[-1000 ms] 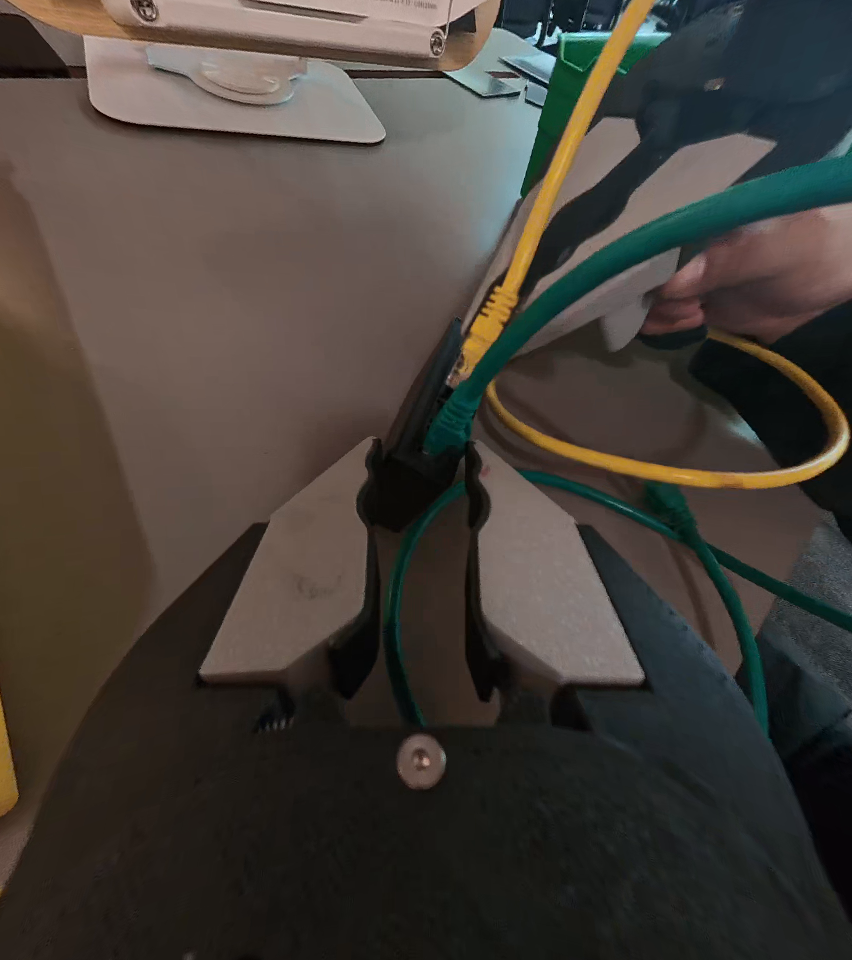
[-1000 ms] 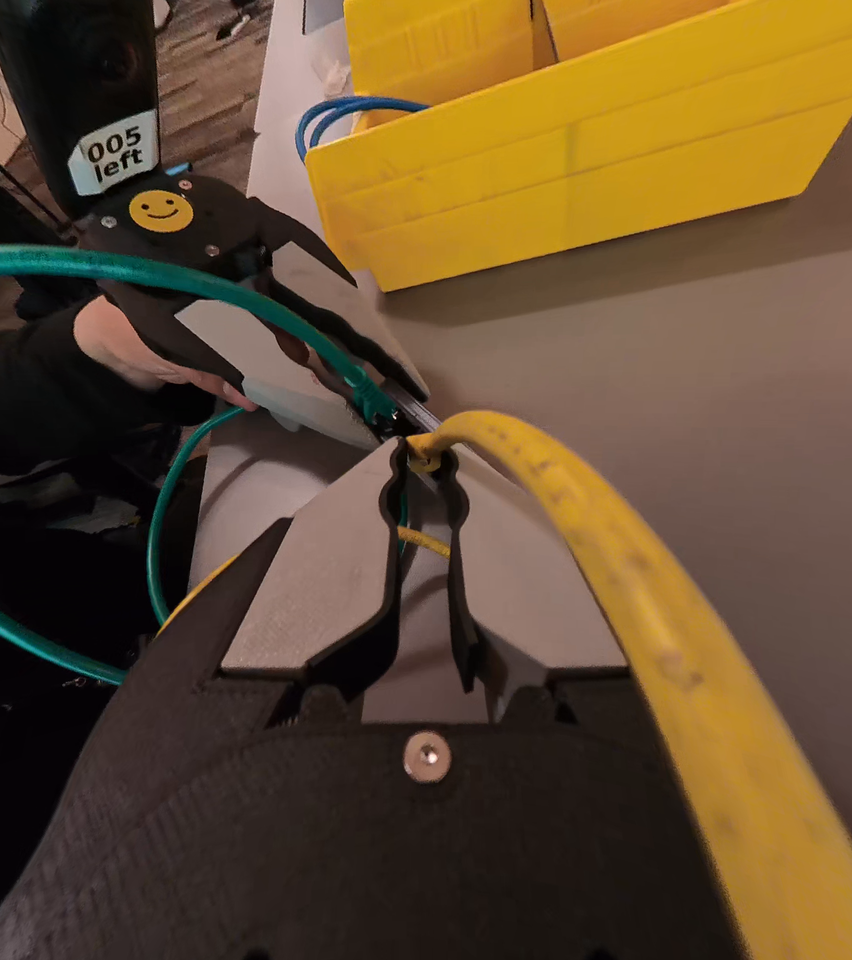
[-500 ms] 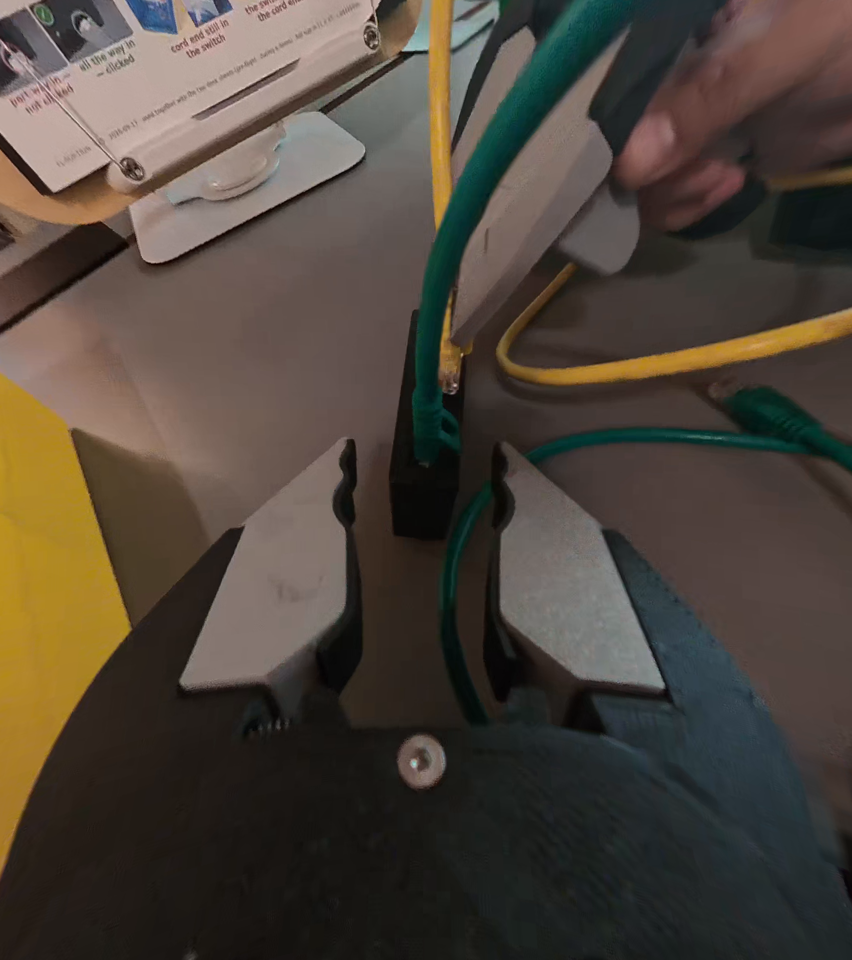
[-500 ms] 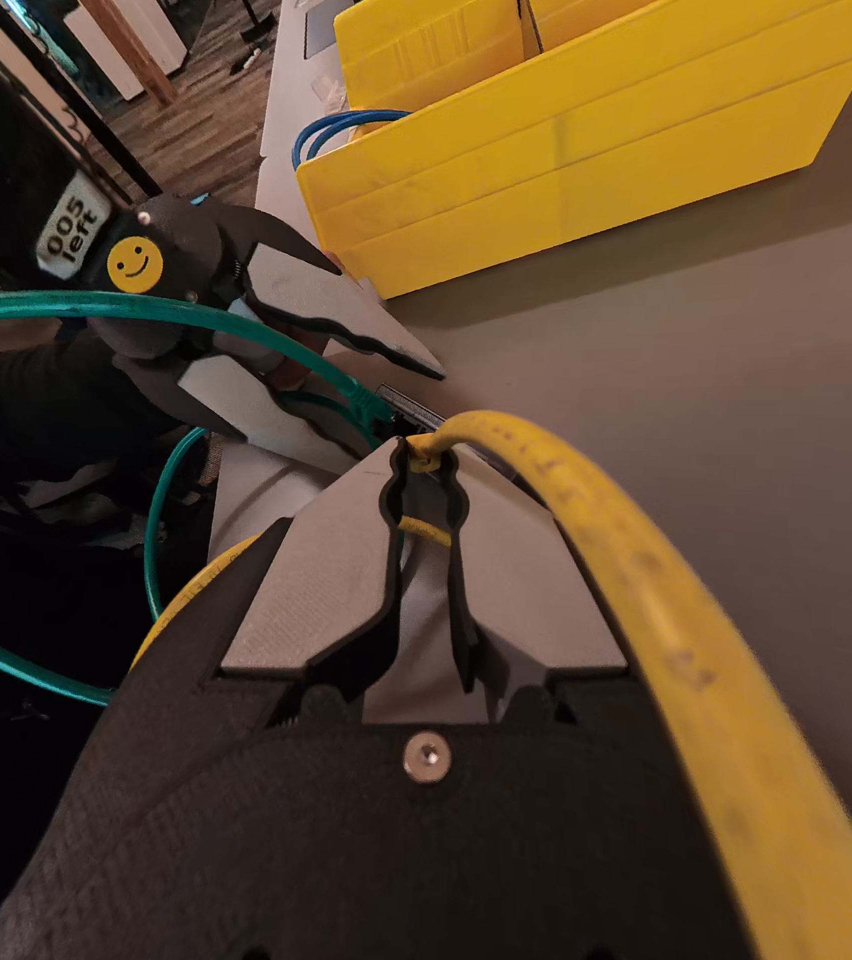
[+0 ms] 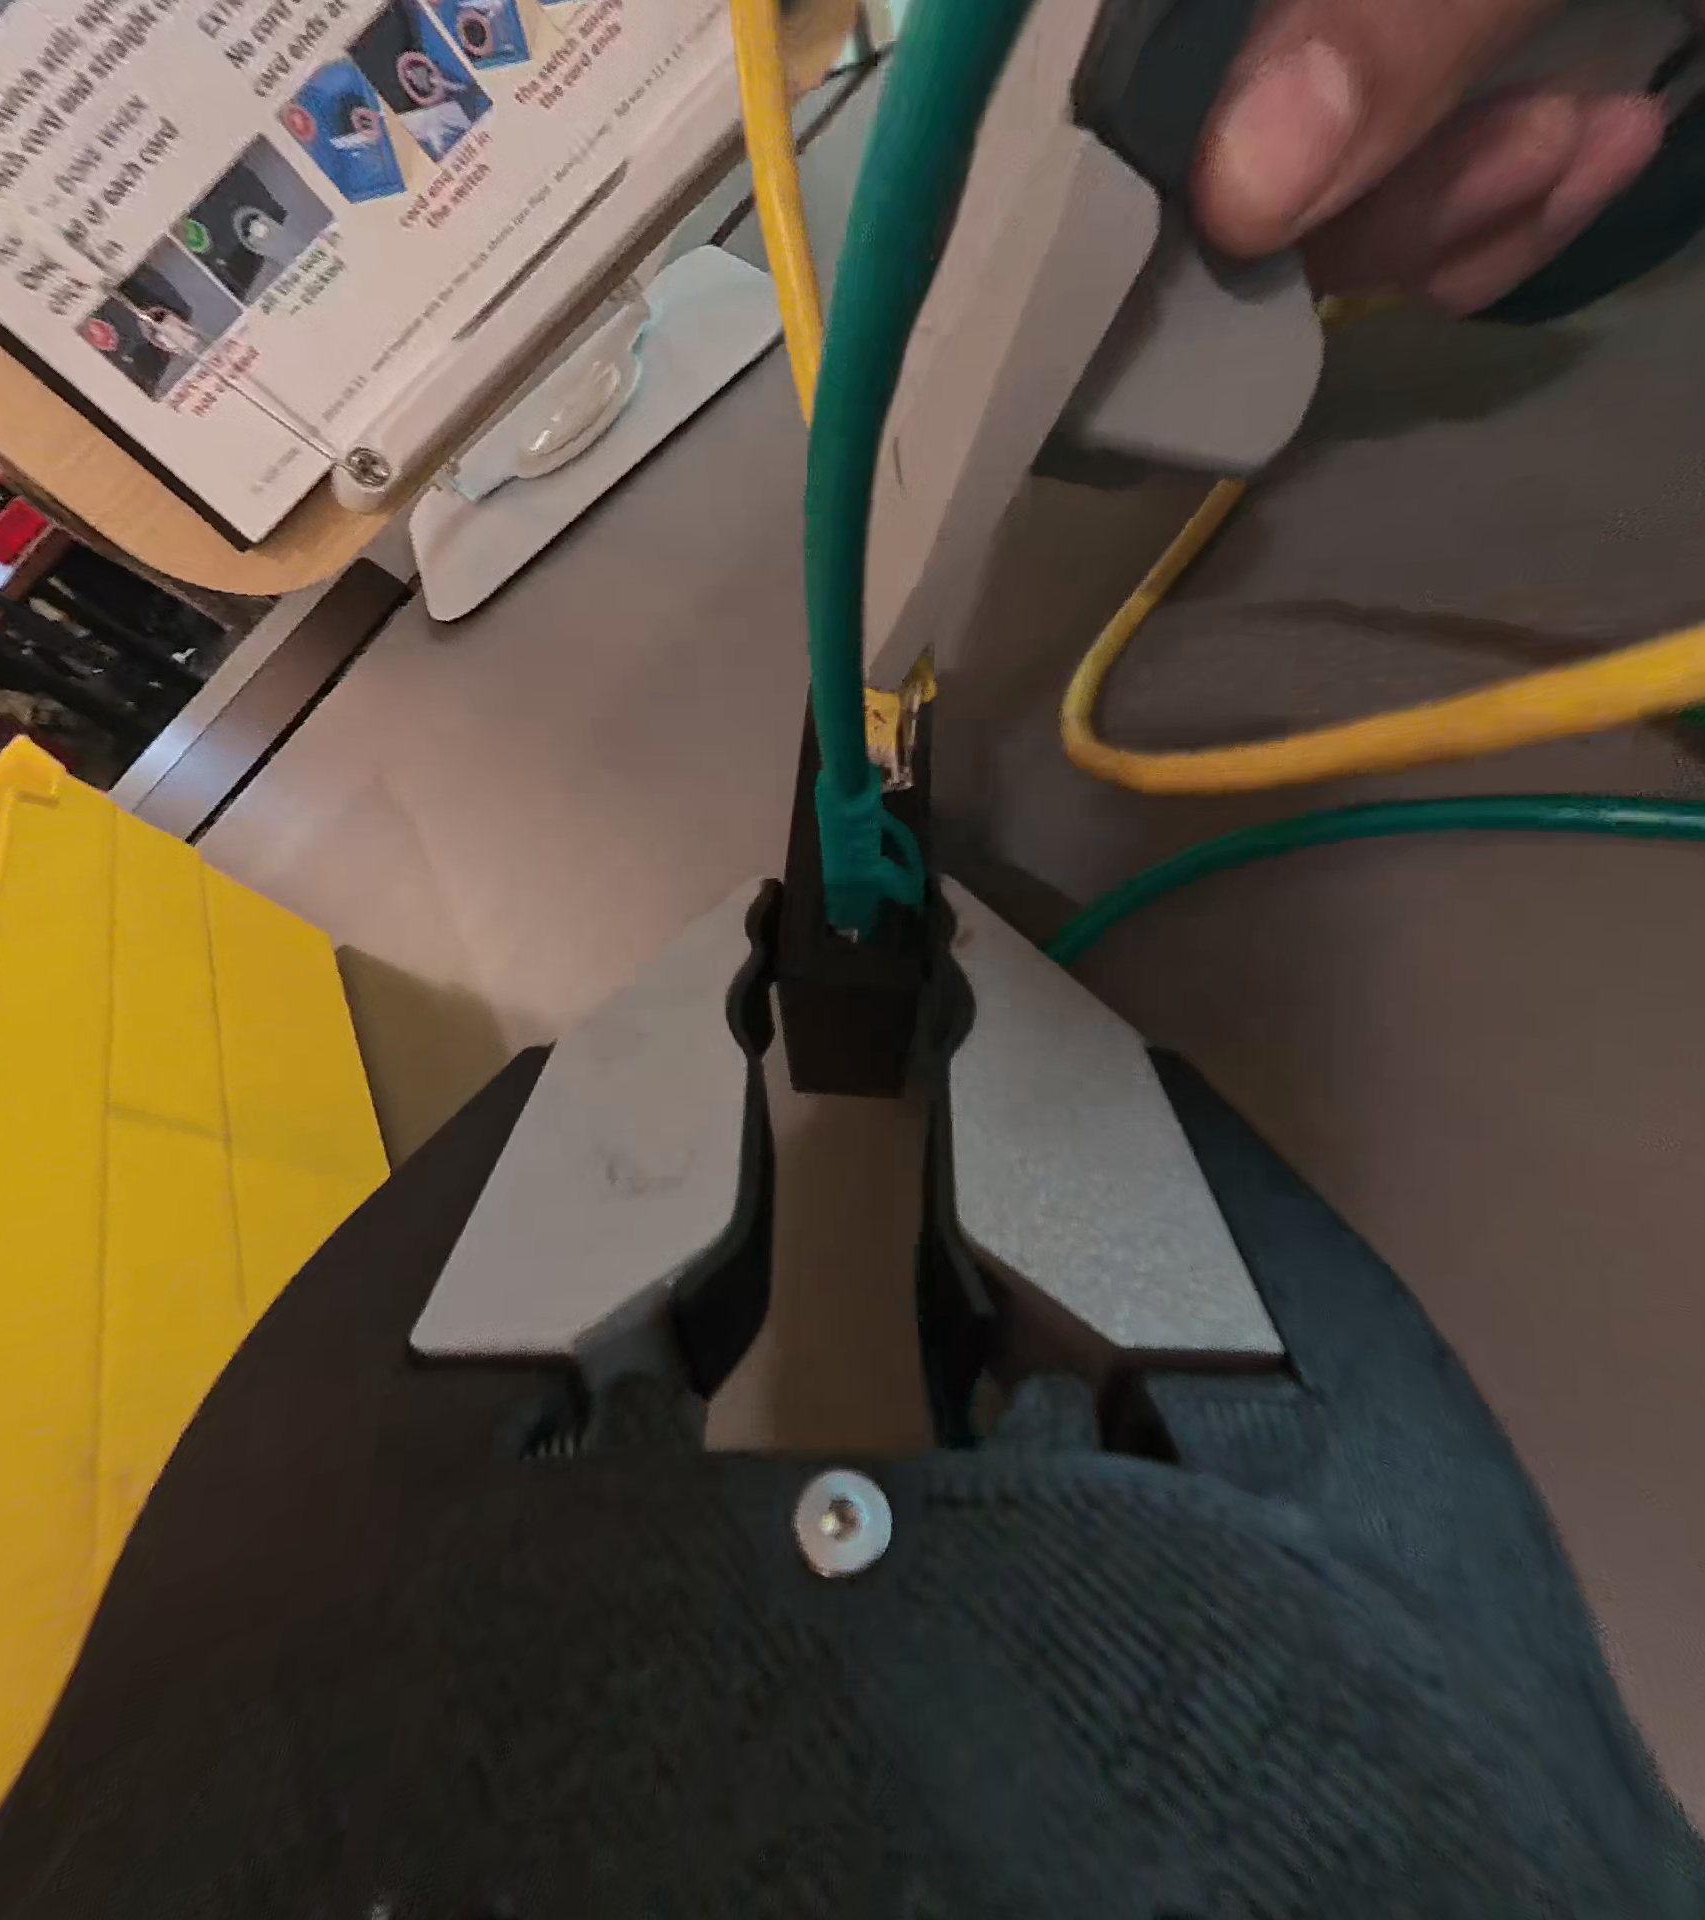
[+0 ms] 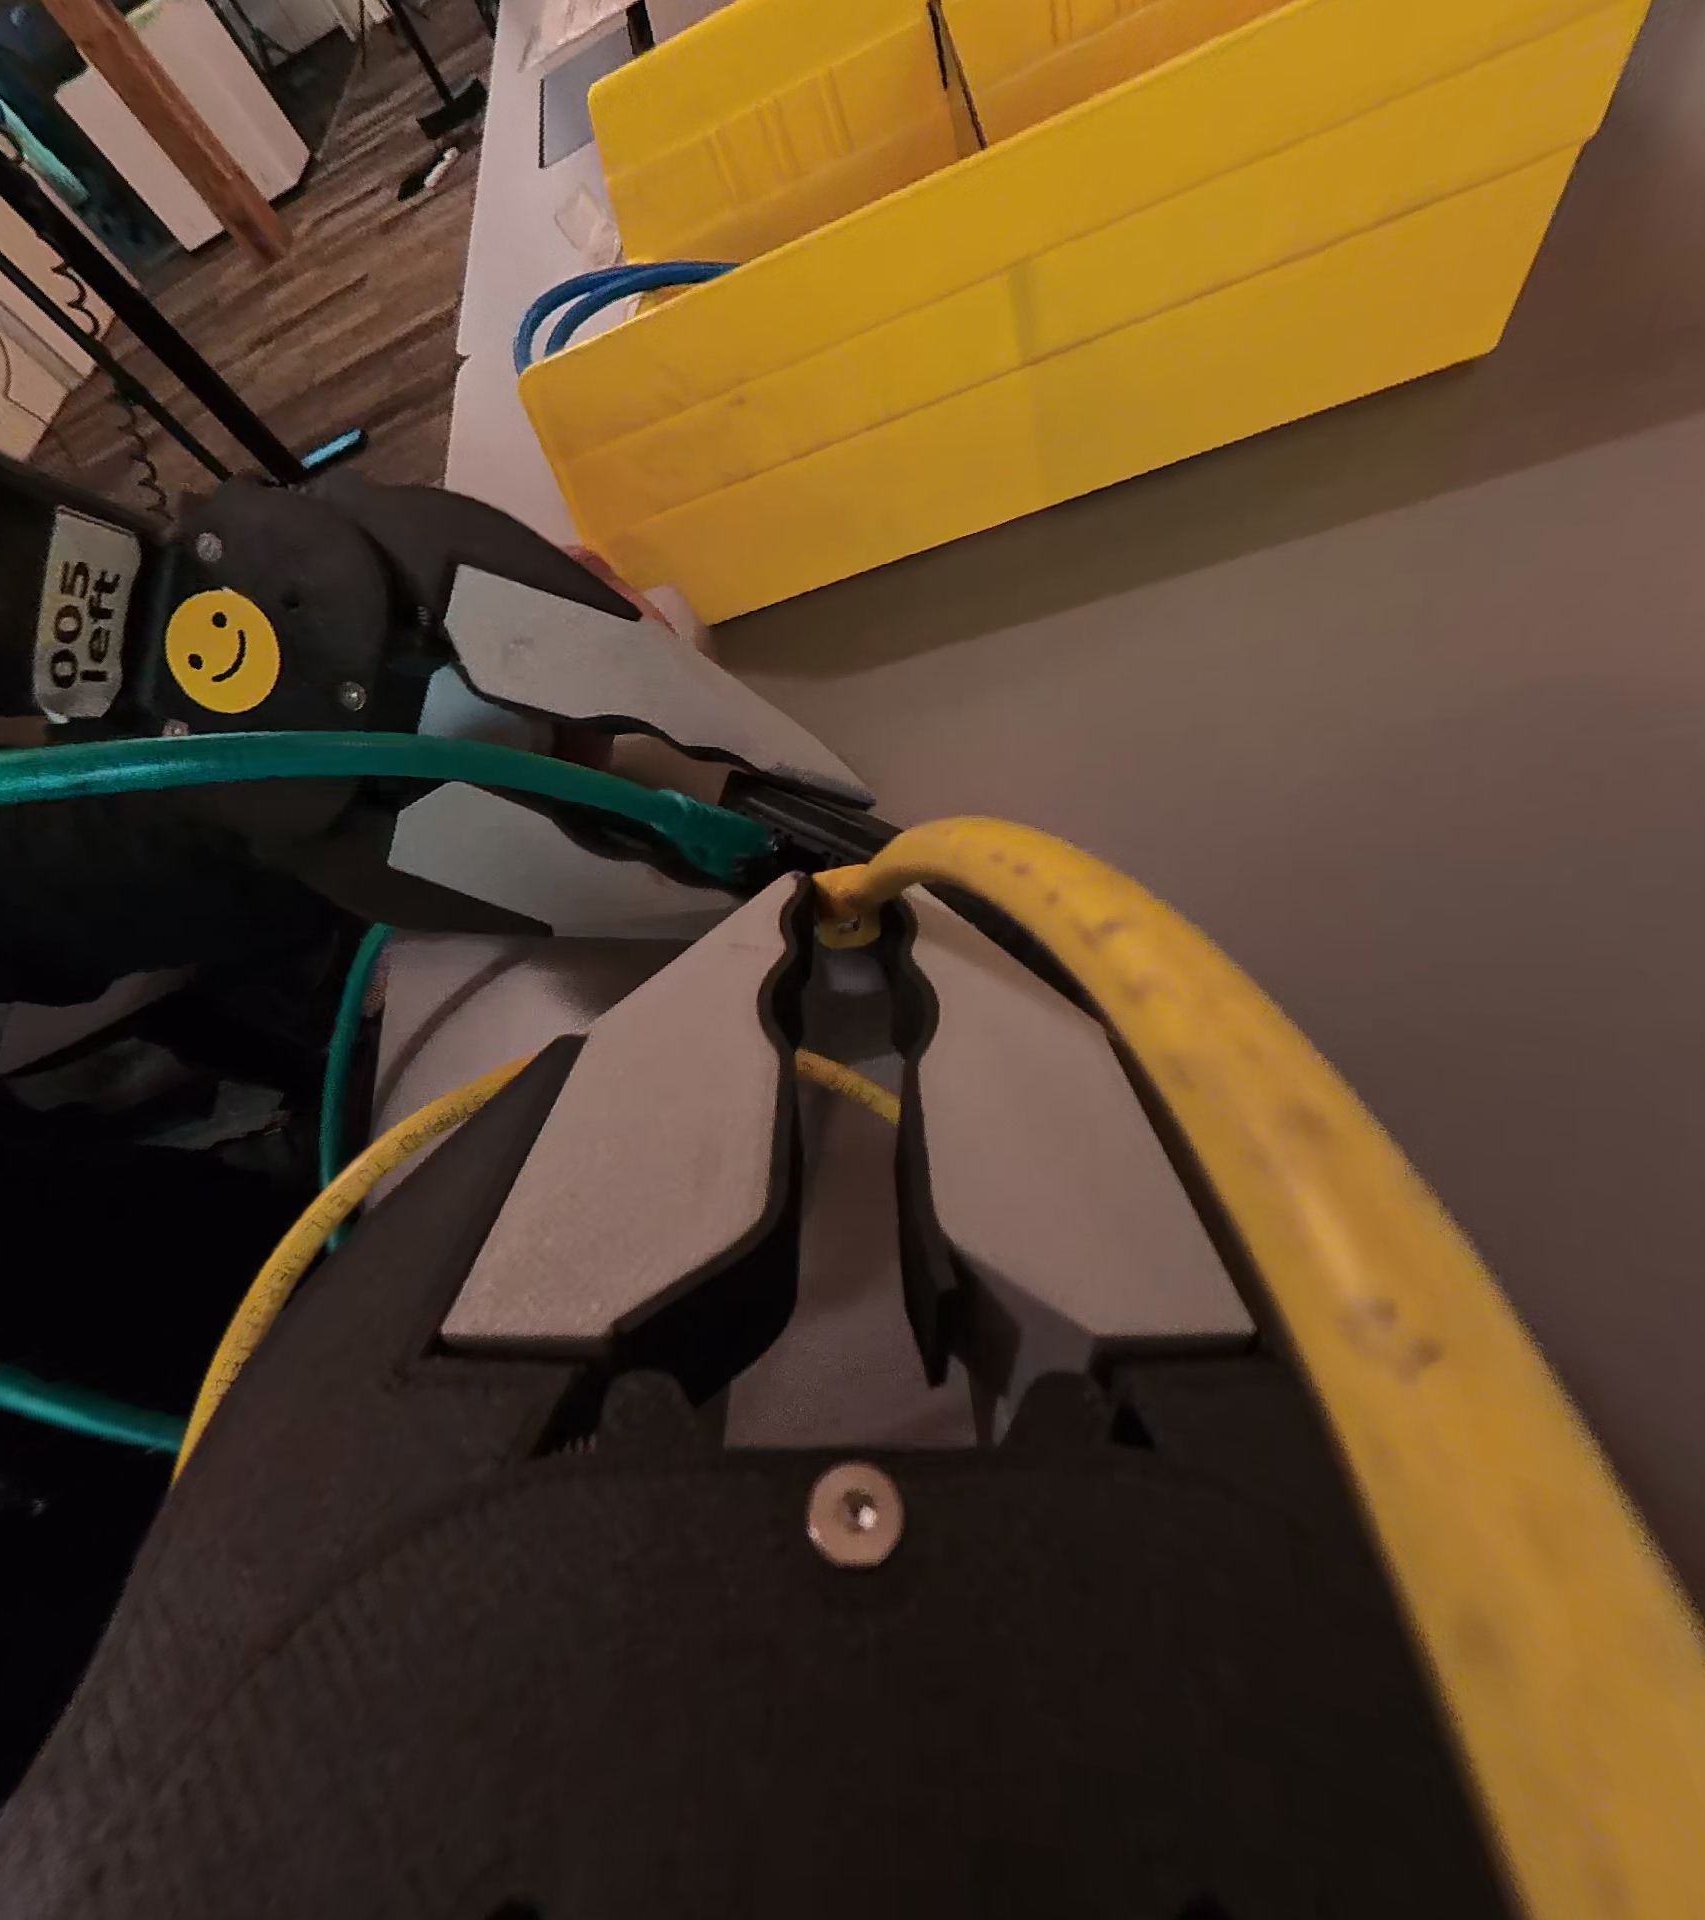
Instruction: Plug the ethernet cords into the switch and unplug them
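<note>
My left gripper (image 5: 848,914) is shut on the near end of the small black switch (image 5: 843,1029), which lies on the grey table (image 5: 1450,1143). A green cord's plug (image 5: 853,842) sits in a port of the switch. Just beyond it is the yellow cord's plug (image 5: 895,727), its tip at the switch. I cannot tell how deep it sits. My right gripper (image 6: 850,899) is shut on that yellow plug (image 6: 843,920), with the yellow cord (image 6: 1295,1143) arching over its right finger. The right wrist view also shows the left gripper (image 6: 619,790) clamping the switch (image 6: 817,816), and the green plug (image 6: 713,831).
A yellow bin (image 5: 48,1143) stands close on the left, also in the right wrist view (image 6: 1035,364), with a blue cable (image 6: 599,301) in it. An instruction sign (image 5: 256,260) on a white stand is behind. Loops of green cord (image 5: 1347,826) and yellow cord (image 5: 1399,727) lie to the right. Only a small space, under 4 cm, lies between the two pairs of fingers.
The left gripper let go of the switch and drew back half a second ago. It has now moved in and shut on the switch again. The right gripper has stayed shut on the yellow plug.
</note>
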`<state>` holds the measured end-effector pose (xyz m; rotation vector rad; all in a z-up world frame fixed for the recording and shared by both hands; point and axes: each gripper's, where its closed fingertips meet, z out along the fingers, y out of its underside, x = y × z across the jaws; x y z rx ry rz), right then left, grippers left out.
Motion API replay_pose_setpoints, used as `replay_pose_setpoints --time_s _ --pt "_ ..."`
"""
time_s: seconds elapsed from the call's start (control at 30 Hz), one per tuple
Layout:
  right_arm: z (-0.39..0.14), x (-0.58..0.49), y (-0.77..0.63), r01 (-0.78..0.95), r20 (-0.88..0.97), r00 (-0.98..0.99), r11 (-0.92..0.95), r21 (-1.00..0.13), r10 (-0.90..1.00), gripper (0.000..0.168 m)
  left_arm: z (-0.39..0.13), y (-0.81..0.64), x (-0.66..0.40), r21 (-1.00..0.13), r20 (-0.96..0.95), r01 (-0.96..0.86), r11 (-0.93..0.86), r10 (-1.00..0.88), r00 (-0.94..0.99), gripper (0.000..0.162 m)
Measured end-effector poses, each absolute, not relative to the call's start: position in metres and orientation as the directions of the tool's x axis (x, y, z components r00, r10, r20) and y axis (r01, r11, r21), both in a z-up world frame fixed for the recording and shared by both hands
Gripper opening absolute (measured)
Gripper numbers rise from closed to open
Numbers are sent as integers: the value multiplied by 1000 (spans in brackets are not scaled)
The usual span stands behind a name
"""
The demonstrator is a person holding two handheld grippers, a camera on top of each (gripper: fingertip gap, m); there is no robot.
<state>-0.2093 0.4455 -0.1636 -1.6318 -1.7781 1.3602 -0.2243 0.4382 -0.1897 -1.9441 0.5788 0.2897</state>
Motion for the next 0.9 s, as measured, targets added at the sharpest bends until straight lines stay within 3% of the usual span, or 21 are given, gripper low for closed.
replay_pose_setpoints --time_s 0.2,0.4,0.6,0.77,0.9 --pt "-159 -209 446 537 -338 -270 -150 -830 902 9 -190 435 -215 -841 -285 -380 -385 -281 916 25" --pt "-167 -211 449 555 -319 -244 -138 -820 916 9 -196 442 -223 -702 -585 -629 -336 -233 777 25" --pt "-163 -212 450 536 -340 -246 -165 -828 907 9 -194 446 -223 -737 -513 -577 -351 -265 816 25" --pt "-152 -213 471 478 -227 -158 -127 -869 961 9 -186 456 -232 -809 -414 -463 -361 -208 886 25" --pt "-143 -216 482 435 -64 -74 -25 -900 995 9 -175 468 -237 -798 -469 -496 -341 -164 868 25"
